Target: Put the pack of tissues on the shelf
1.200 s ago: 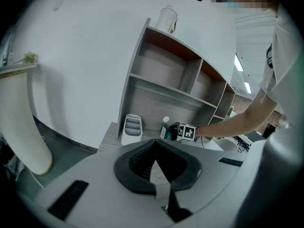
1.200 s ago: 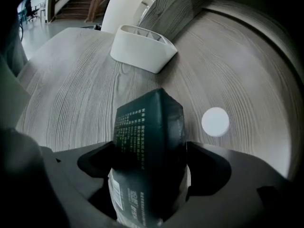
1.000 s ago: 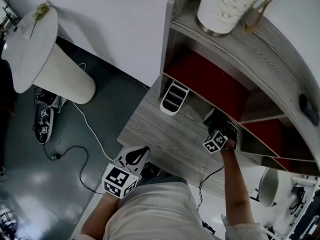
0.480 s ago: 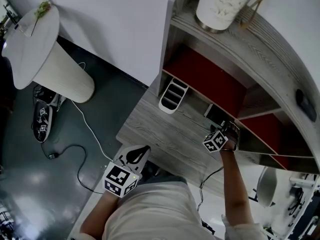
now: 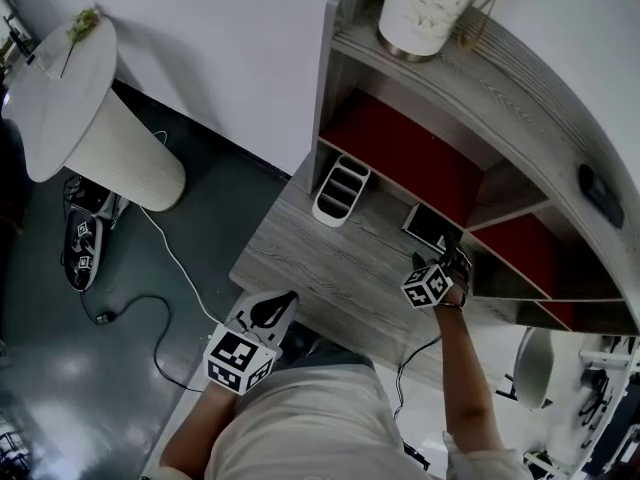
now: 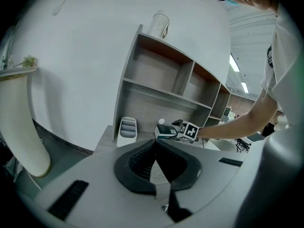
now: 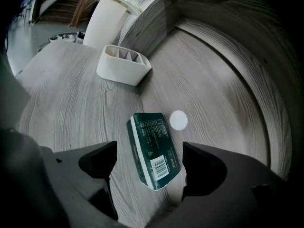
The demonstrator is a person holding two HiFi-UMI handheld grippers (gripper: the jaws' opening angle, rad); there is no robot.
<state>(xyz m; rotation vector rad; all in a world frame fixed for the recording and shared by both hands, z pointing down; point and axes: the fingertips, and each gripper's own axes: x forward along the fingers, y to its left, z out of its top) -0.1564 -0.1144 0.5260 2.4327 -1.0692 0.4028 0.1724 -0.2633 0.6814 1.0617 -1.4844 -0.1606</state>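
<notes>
The dark green pack of tissues [image 7: 154, 148] lies flat on the grey wooden desk [image 5: 320, 258], close under the shelf unit [image 5: 470, 98]. It also shows in the head view [image 5: 427, 226] and, small, in the left gripper view [image 6: 166, 130]. My right gripper [image 7: 149, 161] is open, its jaws standing wide on either side of the pack's near end without touching it. In the head view the right gripper [image 5: 450, 260] sits just in front of the pack. The left gripper [image 5: 275, 310] hangs at the desk's near edge, jaws together and empty [image 6: 154, 141].
A white divided organiser [image 5: 337, 190] stands on the desk at the shelf's left end. A small white round disc [image 7: 178, 120] lies beside the pack. A white vase [image 5: 425, 8] tops the shelf. A white pedestal table [image 5: 80, 118] and a cable [image 5: 170, 248] are on the dark floor at left.
My right gripper has drawn back a little from under the shelf, and the pack now shows lying on the desk beyond its jaws. The left gripper has stayed put.
</notes>
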